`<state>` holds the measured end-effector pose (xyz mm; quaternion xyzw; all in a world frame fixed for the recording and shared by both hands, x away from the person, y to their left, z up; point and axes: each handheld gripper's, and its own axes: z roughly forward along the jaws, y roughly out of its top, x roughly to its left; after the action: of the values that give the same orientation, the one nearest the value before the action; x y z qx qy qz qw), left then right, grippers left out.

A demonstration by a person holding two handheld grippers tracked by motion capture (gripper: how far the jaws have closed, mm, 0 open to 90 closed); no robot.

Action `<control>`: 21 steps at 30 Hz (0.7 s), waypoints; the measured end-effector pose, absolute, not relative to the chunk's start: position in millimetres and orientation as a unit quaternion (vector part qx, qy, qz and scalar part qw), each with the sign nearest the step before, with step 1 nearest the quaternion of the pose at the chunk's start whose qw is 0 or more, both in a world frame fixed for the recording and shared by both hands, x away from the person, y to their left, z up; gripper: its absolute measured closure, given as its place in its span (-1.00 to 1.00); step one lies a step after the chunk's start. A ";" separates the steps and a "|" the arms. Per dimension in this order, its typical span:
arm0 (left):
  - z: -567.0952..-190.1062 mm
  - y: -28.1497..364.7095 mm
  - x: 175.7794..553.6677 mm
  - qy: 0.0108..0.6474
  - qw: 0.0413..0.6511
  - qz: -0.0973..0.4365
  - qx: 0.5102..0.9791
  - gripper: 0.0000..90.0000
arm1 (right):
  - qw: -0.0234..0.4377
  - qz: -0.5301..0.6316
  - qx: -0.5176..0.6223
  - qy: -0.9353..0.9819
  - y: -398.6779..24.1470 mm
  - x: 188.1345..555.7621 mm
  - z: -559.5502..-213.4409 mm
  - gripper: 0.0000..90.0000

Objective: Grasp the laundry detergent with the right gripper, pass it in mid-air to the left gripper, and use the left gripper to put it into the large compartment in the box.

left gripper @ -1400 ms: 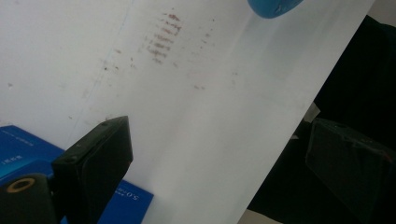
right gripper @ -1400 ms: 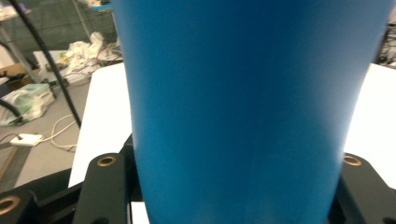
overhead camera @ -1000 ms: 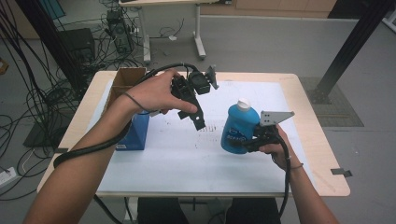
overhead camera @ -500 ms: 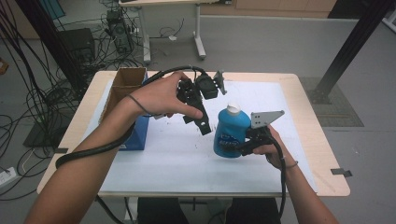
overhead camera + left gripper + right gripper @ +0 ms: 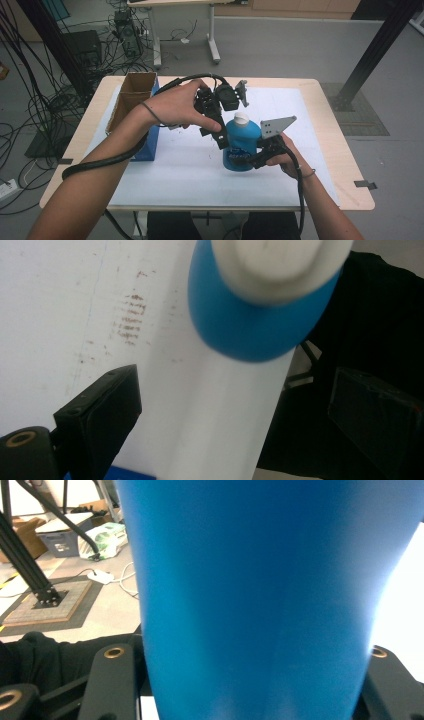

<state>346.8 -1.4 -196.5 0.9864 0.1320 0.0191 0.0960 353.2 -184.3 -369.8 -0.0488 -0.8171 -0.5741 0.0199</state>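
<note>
1. The blue bottle (image 5: 242,145) is standing roughly upright just right of the middle of the tabletop (image 5: 330,165), toward the near edge; whether its base is resting on the surface or hanging just above it cannot be told. Its long axis is running near vertical and its white cap (image 5: 241,118) is pointing up.
2. The right gripper (image 5: 260,156) is clamping the lower body of the bottle, its jaws pressing on both flanks in the right gripper view.
3. The left gripper (image 5: 220,141) is hovering beside the bottle's shoulder, jaws standing open and holding nothing; the cap is sitting ahead of them in the left gripper view, not yet between them.
4. Judgement: the step in hand is bringing the left jaws onto the cap. It would be done well by keeping the bottle steady and upright, centring the jaws on the cap, and closing squarely.
5. A cardboard box (image 5: 131,97) is standing toward the far left corner, well apart.
</note>
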 end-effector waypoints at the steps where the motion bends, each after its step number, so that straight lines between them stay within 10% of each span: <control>1: -196.9 -2.1 346.5 0.131 0.096 0.019 0.987 -0.84 | 0.019 -0.573 -0.046 -0.818 -182.4 352.8 -369.4 -0.08; 21: -201.9 -13.4 345.0 0.116 0.080 0.014 0.990 -0.83 | 0.028 -0.566 -0.022 -0.824 -164.1 350.0 -364.9 -0.08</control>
<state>345.0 -13.4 -201.9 0.9899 0.1161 0.0140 0.0797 350.0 -164.1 -364.9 -0.0220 -0.8236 -0.5660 0.0282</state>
